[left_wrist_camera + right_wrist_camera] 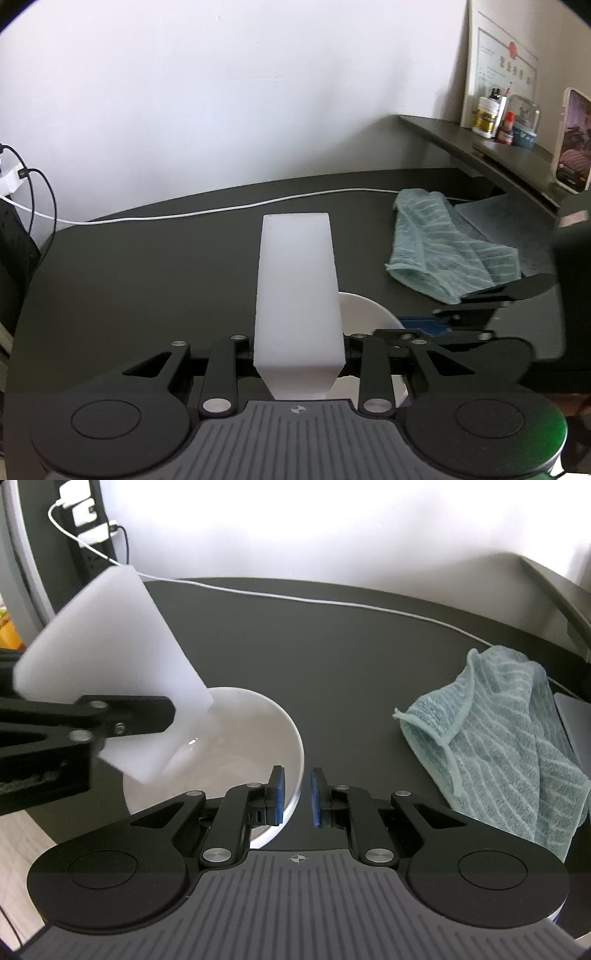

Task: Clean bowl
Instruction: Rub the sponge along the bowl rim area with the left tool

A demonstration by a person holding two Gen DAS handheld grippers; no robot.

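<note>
A crumpled teal towel point(509, 738) lies to my right on the dark table point(332, 646), well apart from the bowl point(258, 731); a white cable point(295, 598) runs along the back. The white bowl sits near the table's front edge. My left claw point(122, 716) is clenched on a white sponge block point(110, 664) whose lower corner dips inside the bowl. My right claw point(297, 794) straddles the bowl's rim, pads point(280, 794) parted, not pinching.

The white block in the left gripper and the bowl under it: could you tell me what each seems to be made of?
White block: probably melamine foam, a cleaning sponge; matte, uniform, no shine. Bowl: likely glazed ceramic, possibly glass; smooth white with a bright specular glint inside and a glossy rim.
</note>
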